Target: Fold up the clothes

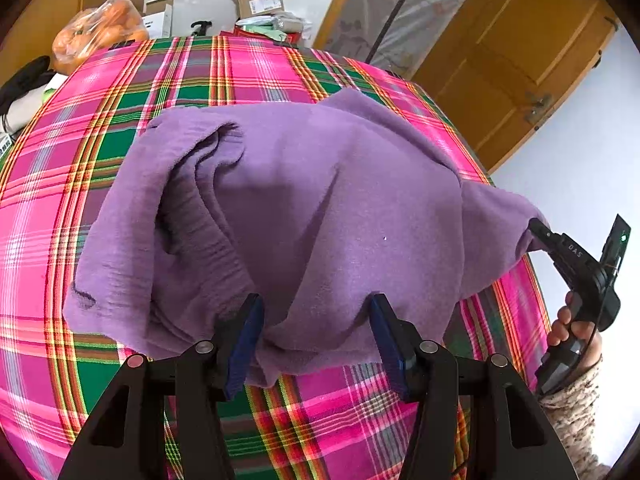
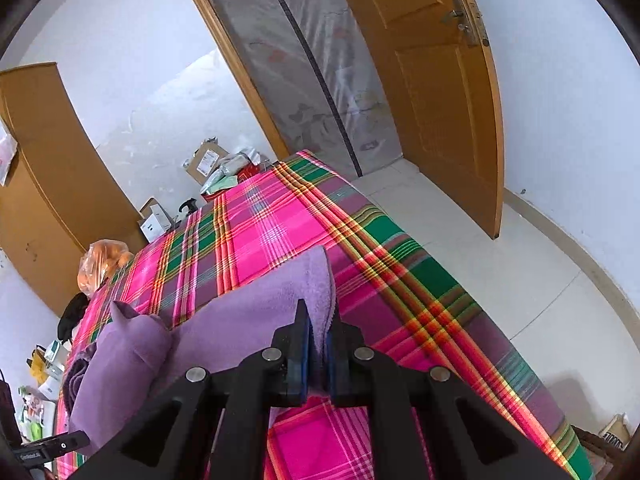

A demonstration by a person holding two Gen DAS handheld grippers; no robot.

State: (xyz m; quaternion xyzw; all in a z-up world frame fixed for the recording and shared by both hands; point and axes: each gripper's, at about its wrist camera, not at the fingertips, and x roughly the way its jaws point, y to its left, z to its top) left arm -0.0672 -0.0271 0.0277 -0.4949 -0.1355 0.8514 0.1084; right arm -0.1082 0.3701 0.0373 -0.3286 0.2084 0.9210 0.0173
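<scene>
A purple fleece garment (image 1: 304, 200) lies rumpled on the pink and green plaid cover (image 1: 200, 76). In the left wrist view my left gripper (image 1: 317, 308) stands open and wide at the garment's near edge, and loose cloth sags between its blue pads (image 1: 244, 344) without being pinched. At the right, a hand (image 1: 568, 320) holds my right gripper (image 1: 535, 226), which is shut on a corner of the garment and lifts it off the cover. In the right wrist view that gripper (image 2: 319, 320) has its pads tight on a purple fold (image 2: 316, 276); the rest of the garment (image 2: 132, 344) bunches to the left.
A bag of oranges (image 1: 96, 32) and cardboard boxes (image 1: 260, 0) sit at the cover's far edge. A wooden door (image 2: 440, 80) stands open over the tiled floor (image 2: 500, 260) on the right. A wooden wardrobe (image 2: 48, 180) is at the far left.
</scene>
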